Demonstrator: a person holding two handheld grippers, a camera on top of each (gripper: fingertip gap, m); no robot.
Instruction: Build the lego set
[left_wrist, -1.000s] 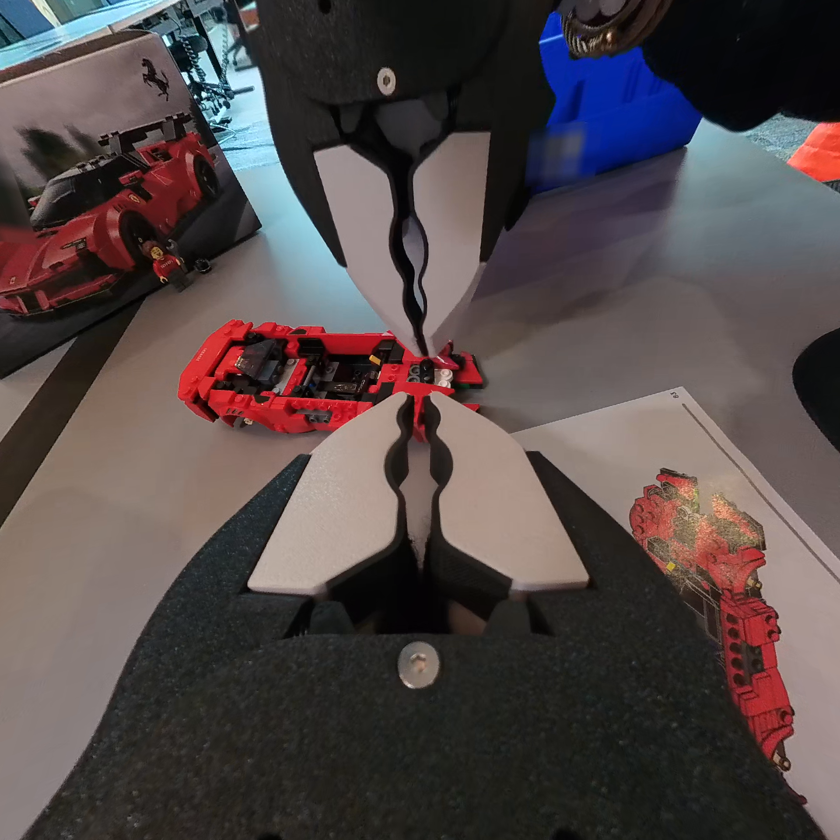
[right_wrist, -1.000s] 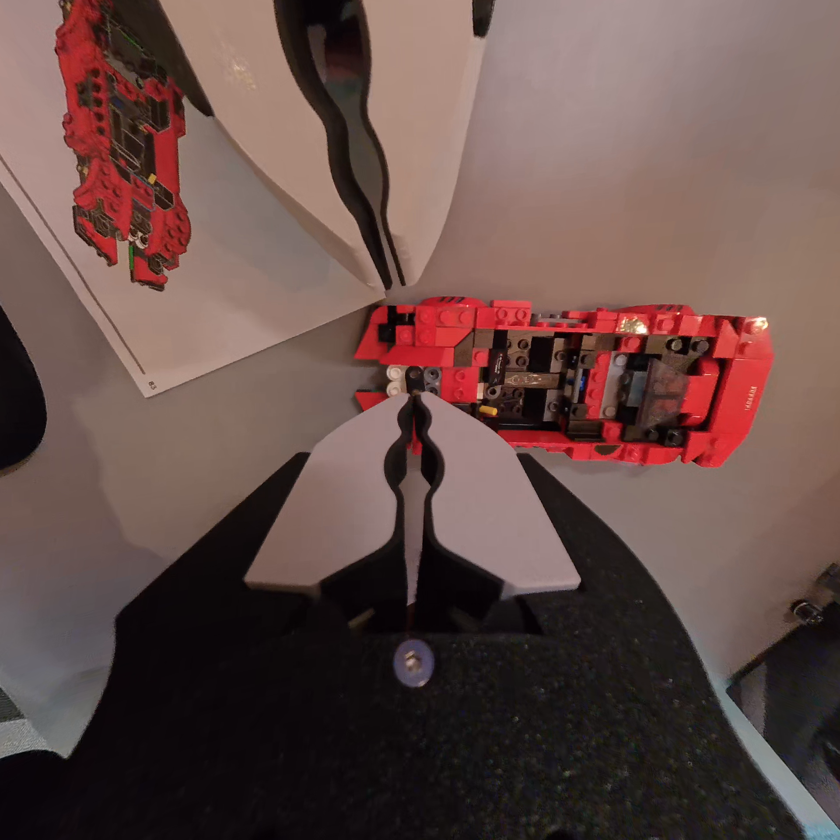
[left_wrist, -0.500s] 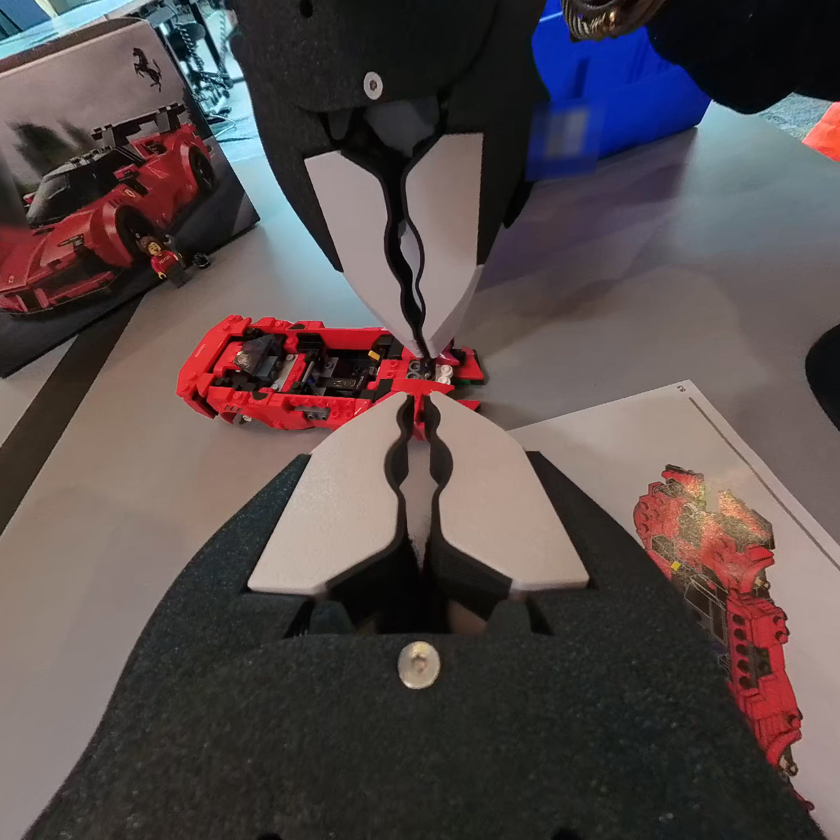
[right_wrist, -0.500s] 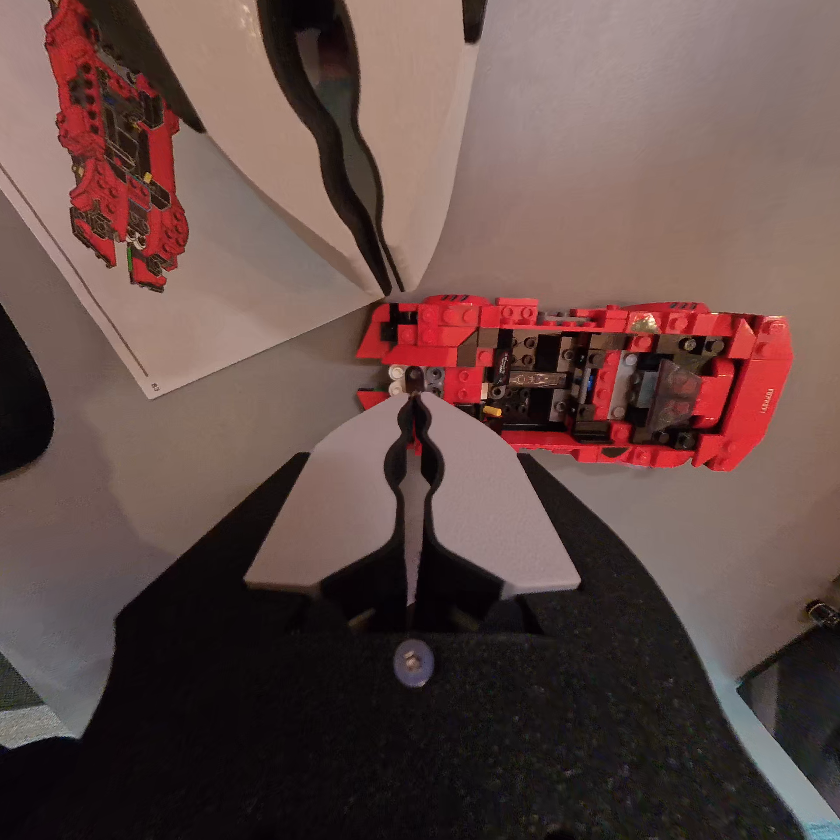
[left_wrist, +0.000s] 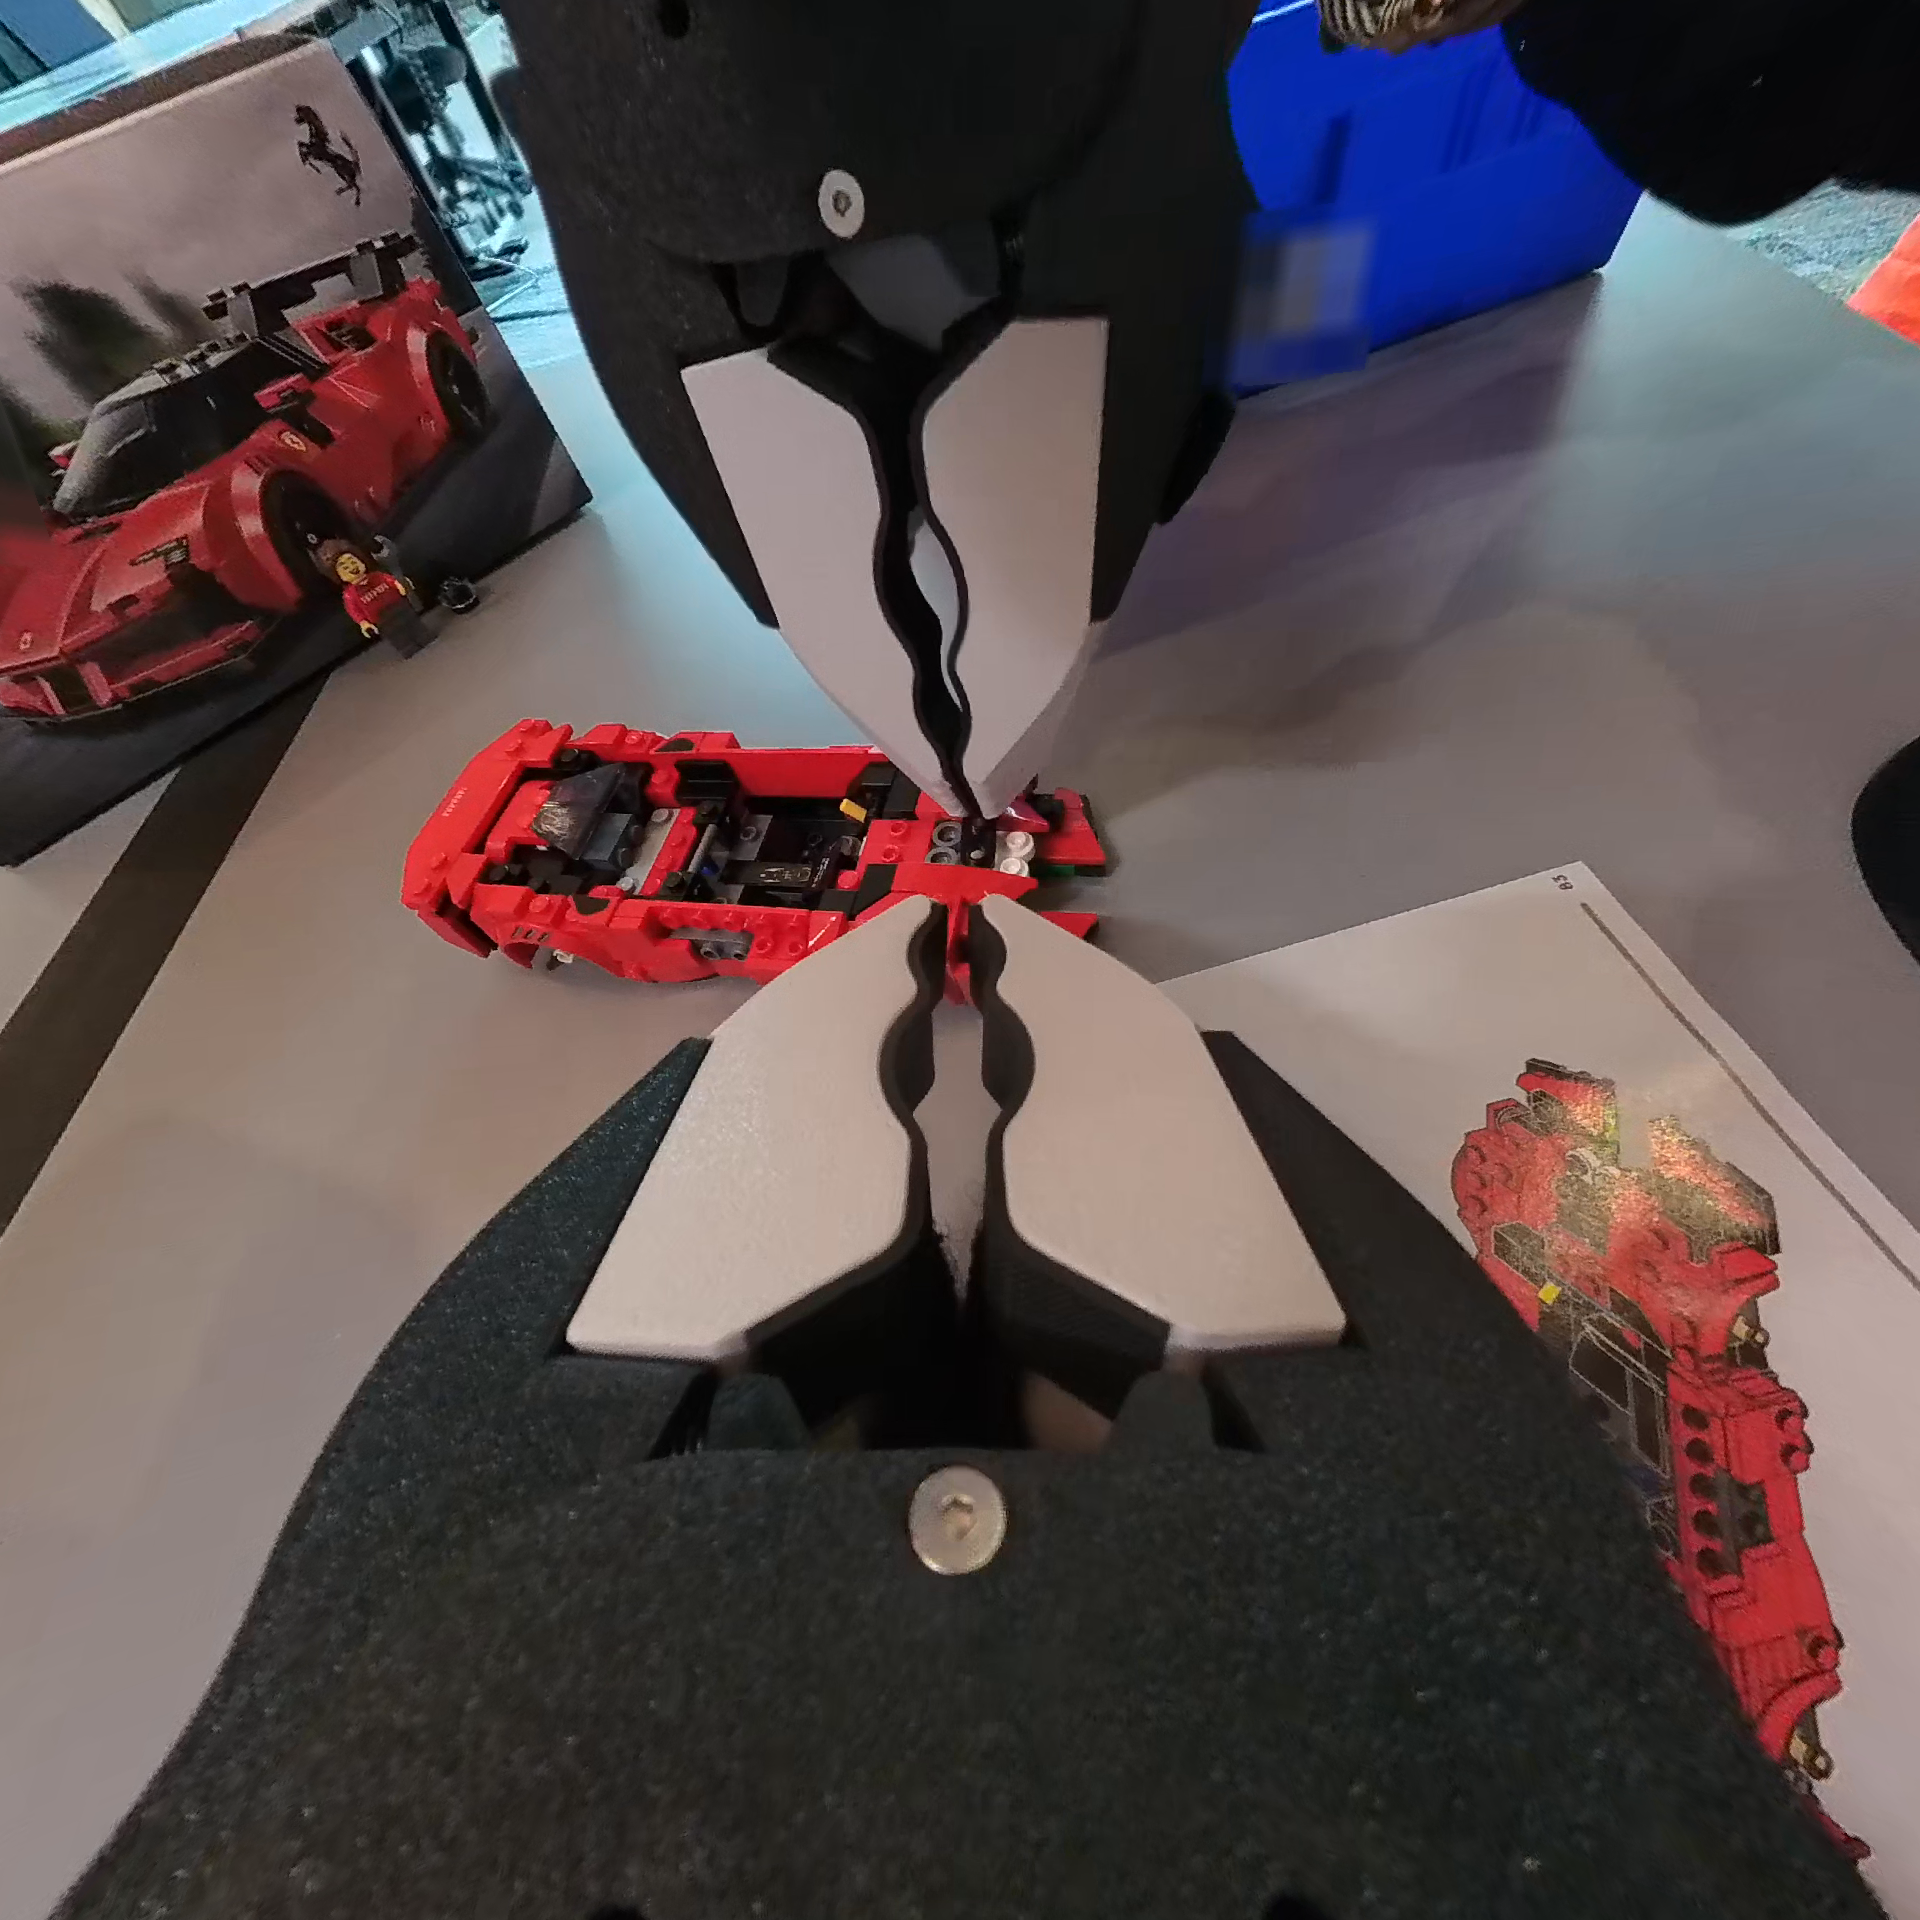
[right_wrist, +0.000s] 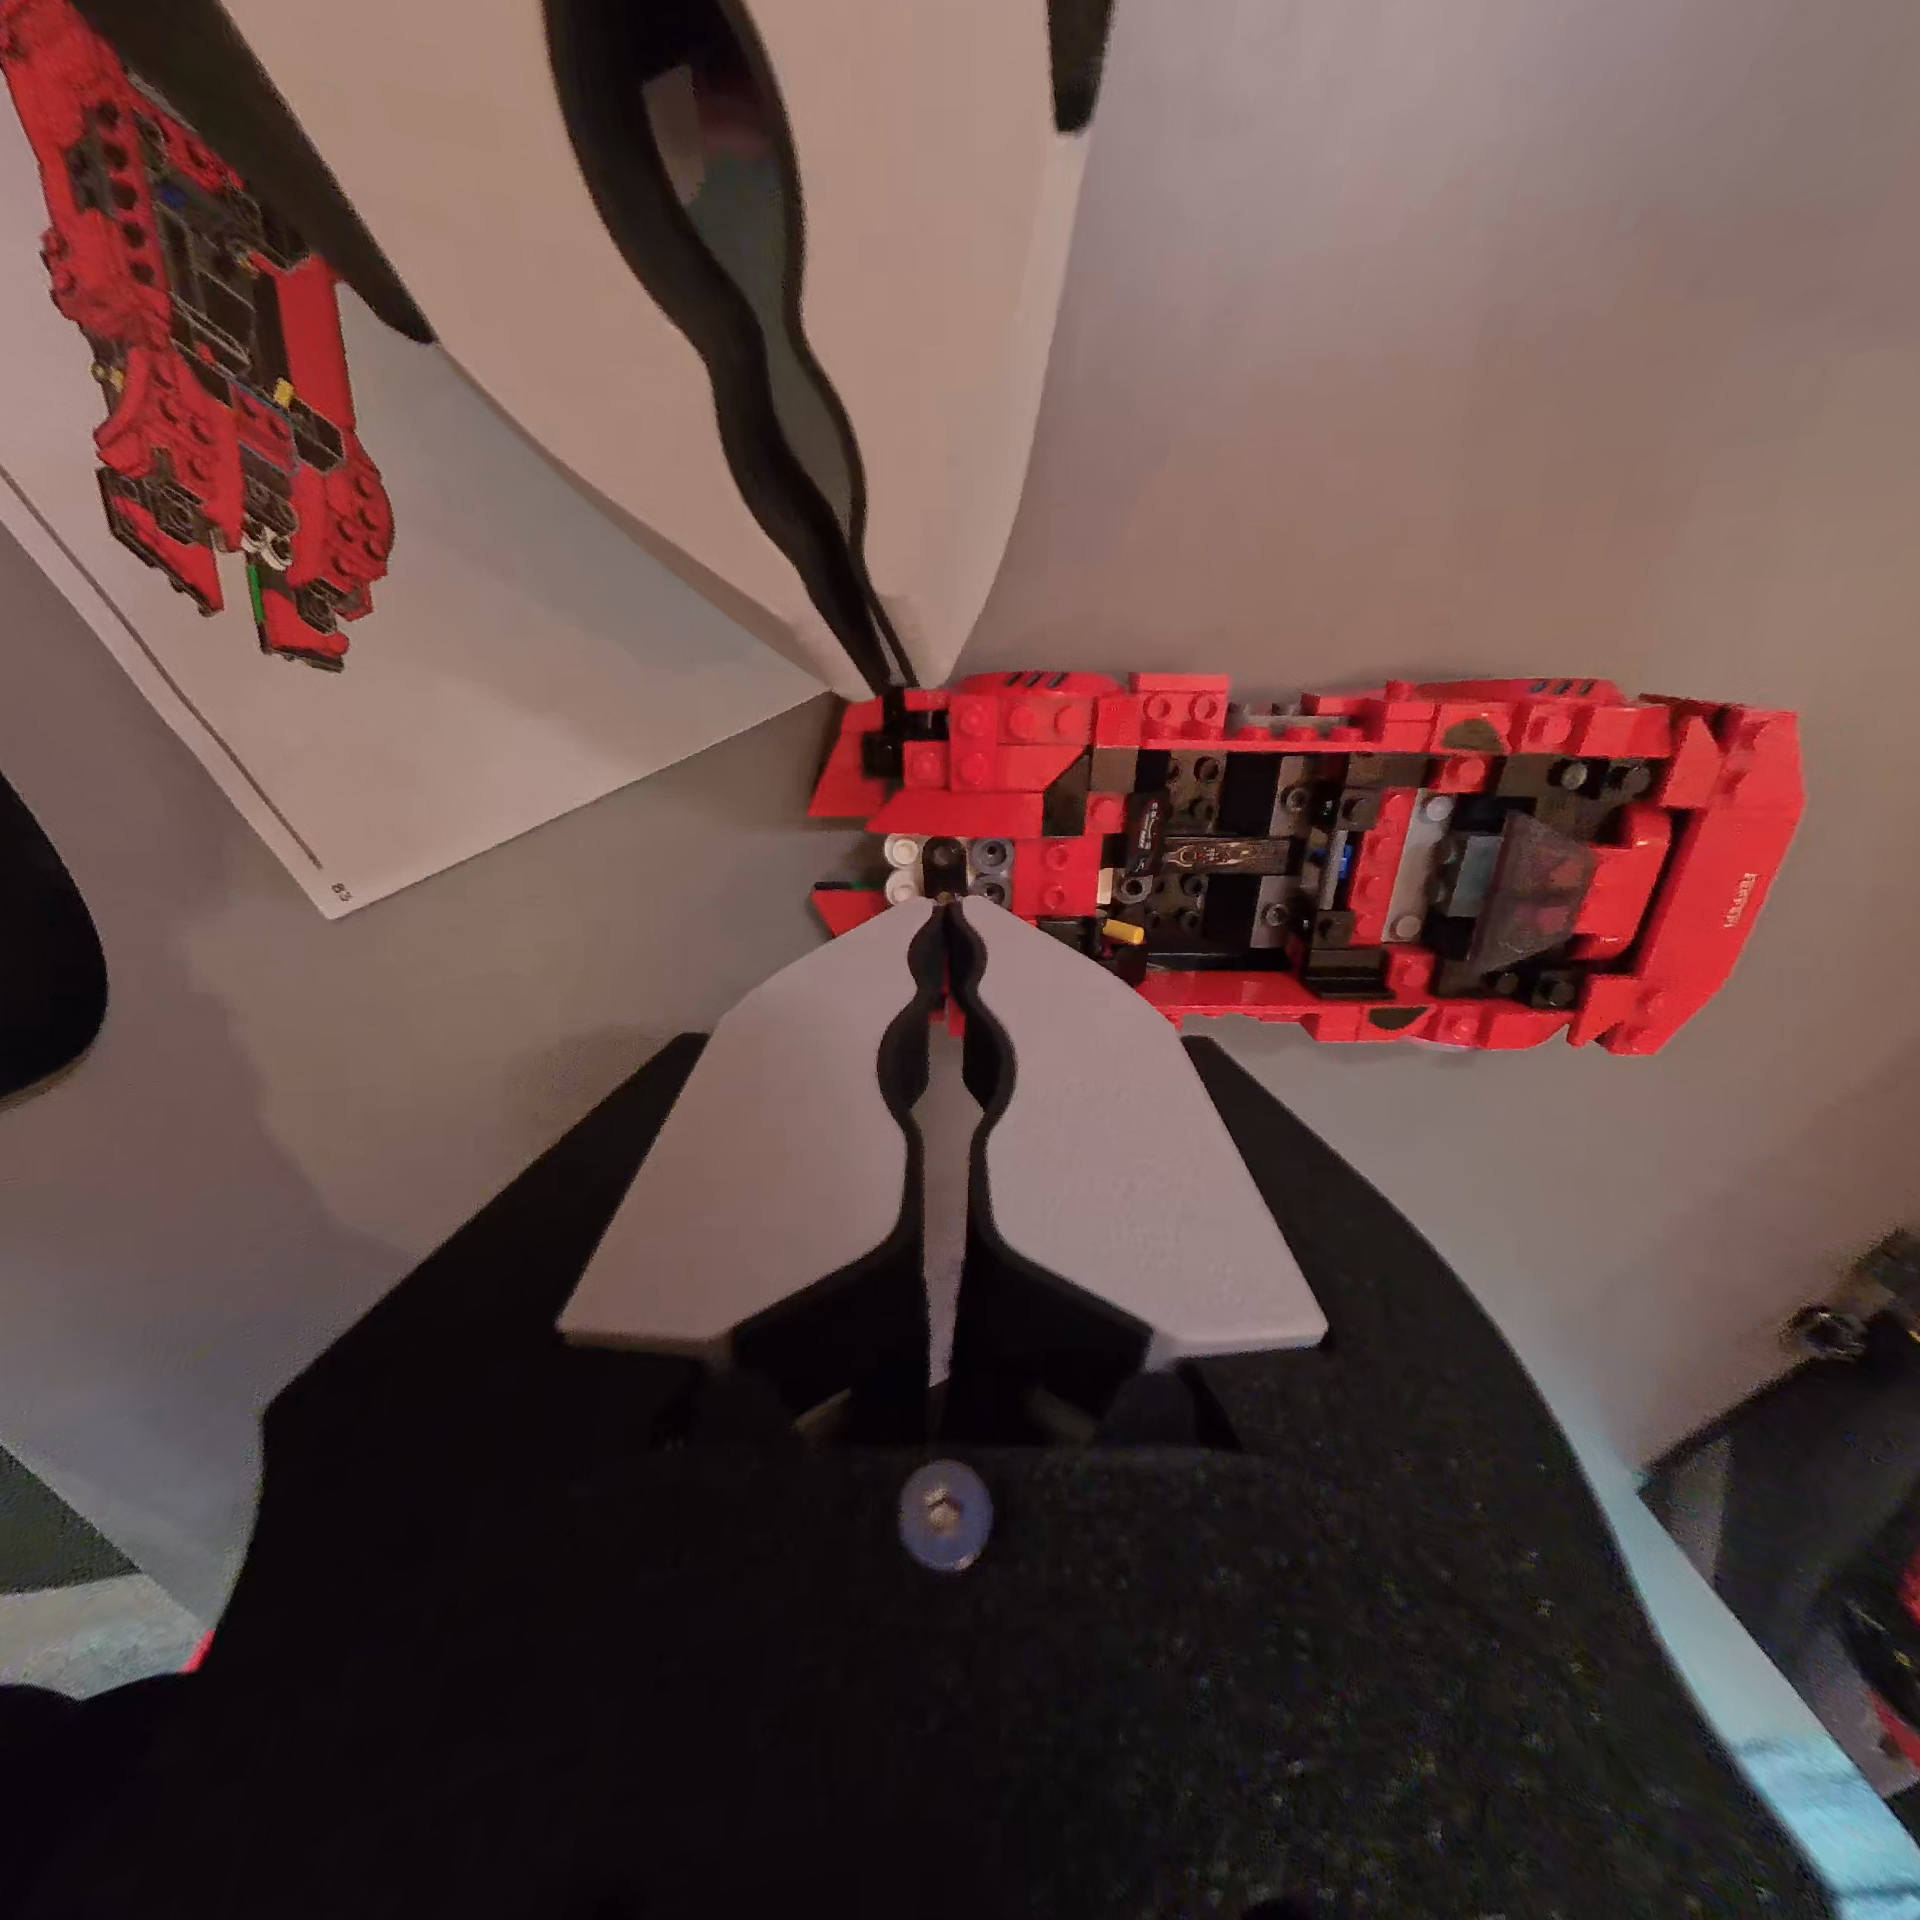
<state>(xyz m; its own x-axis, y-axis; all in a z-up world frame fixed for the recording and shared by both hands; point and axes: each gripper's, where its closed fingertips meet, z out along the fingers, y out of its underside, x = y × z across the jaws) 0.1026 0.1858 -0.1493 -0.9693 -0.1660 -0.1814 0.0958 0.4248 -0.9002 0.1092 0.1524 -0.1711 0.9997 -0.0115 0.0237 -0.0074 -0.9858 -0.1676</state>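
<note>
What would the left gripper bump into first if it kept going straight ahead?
Most likely the red lego car. The left gripper sits right at the car's near side, by one end, fingers nearly closed. Whether it already touches is hard to tell.

The setting is appearing as an office or lab workspace. A wide grey table (left_wrist: 1455, 644) with a dark strip running across it is serving as the work surface. Beyond its far edge, in the left wrist view, the black wheeled bases of office chairs (left_wrist: 468, 197) are standing on a pale floor, with further desks lying behind them. A blue plastic storage bin (left_wrist: 1423, 177) is sitting at the table's far side. A printed instruction sheet (left_wrist: 1403, 1039) is lying flat on the table, and a retail set box (left_wrist: 208, 416) is standing propped near the left.
</note>
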